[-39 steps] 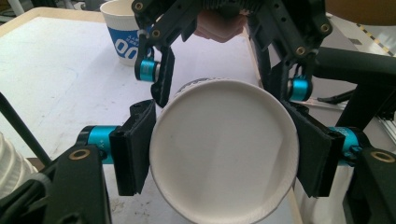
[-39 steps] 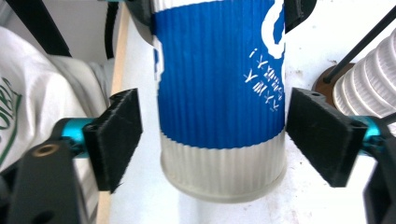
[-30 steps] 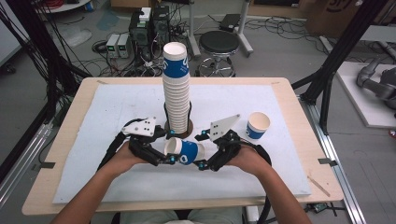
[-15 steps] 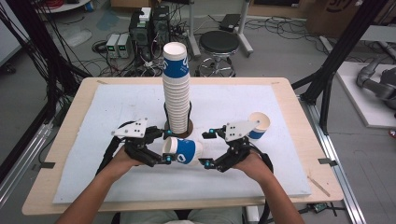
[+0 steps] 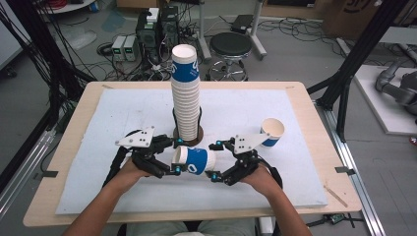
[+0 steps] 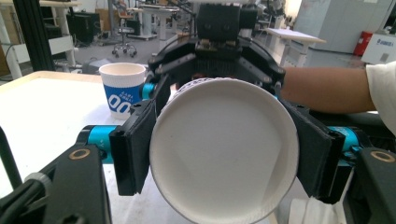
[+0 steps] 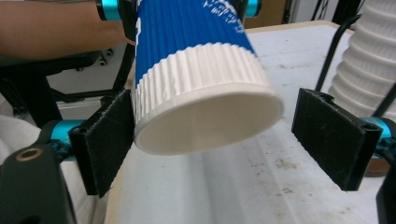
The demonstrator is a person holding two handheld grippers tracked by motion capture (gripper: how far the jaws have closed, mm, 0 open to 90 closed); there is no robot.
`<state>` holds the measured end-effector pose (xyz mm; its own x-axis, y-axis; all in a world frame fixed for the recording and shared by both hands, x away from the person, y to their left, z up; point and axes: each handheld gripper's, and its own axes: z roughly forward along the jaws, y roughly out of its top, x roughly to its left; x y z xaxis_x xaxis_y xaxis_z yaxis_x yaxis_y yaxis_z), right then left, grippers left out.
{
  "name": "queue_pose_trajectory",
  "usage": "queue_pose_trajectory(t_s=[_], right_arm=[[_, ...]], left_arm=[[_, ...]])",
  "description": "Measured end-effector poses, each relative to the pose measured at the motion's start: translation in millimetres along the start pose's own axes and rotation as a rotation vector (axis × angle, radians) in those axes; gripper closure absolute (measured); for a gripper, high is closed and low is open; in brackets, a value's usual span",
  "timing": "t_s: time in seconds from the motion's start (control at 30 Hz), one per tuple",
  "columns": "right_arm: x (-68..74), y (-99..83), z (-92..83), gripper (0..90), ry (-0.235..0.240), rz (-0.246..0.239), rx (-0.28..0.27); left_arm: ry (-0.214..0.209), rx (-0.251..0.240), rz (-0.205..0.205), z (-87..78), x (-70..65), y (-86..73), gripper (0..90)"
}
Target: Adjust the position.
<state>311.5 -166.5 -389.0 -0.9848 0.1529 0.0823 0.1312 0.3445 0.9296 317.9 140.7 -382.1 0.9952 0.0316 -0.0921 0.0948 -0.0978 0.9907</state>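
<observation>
Between left gripper (image 5: 173,158) jaws — paper cup (image 5: 193,160) clamped sideways, base presented to right gripper (image 5: 215,161), whose jaws gape wide around it — handoff probably.

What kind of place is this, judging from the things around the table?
Probably a robotics or engineering lab. Black metal frame posts stand around the wooden table, black computer towers sit among loose cables on the grey floor, and more white workbenches show behind.

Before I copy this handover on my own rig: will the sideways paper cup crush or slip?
The cup probably dents easily: thin paper, open mouth. Its ribbed sleeve likely resists slipping. The left gripper clamps it; the right gripper stands open around it.
</observation>
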Motion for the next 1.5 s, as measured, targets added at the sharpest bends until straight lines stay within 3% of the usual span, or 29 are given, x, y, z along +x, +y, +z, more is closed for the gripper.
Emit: queue_pose_trajectory(t_s=[0.17, 0.47, 0.97, 1.07, 1.17, 1.4, 1.5], right_arm=[[-0.5, -0.9, 4.9, 15.1, 0.033, 0.001, -0.006], [-3.0, -2.6, 4.4, 25.2, 0.057, -0.017, 0.003], [-2.9, -0.7, -0.8, 34.5, 0.050, -0.041, 0.033], [-4.6, 0.0, -2.6, 34.9, 0.047, -0.037, 0.051], [-5.7, 1.8, -4.8, 35.1, 0.048, -0.023, 0.084], [-7.3, 8.2, -9.3, 35.4, 0.029, -0.048, 0.185], [-7.5, 14.4, -10.0, 35.4, 0.022, -0.067, 0.250]], left_arm=[[-0.003, 0.001, 0.006, 2.0, -0.7, 0.0, 30.9], [-0.002, 0.015, 0.004, 1.6, -0.2, -0.5, 31.6], [0.009, 0.036, 0.009, 3.7, -0.1, -2.1, 32.3], [0.062, 0.070, -0.024, 6.2, -1.5, -3.0, 25.1], [0.074, 0.089, -0.058, 7.8, -1.7, -4.5, 15.7], [0.100, 0.121, -0.043, 4.1, -2.8, -0.1, 15.7], [0.119, 0.172, -0.038, 2.7, -2.3, 3.2, 15.7]])
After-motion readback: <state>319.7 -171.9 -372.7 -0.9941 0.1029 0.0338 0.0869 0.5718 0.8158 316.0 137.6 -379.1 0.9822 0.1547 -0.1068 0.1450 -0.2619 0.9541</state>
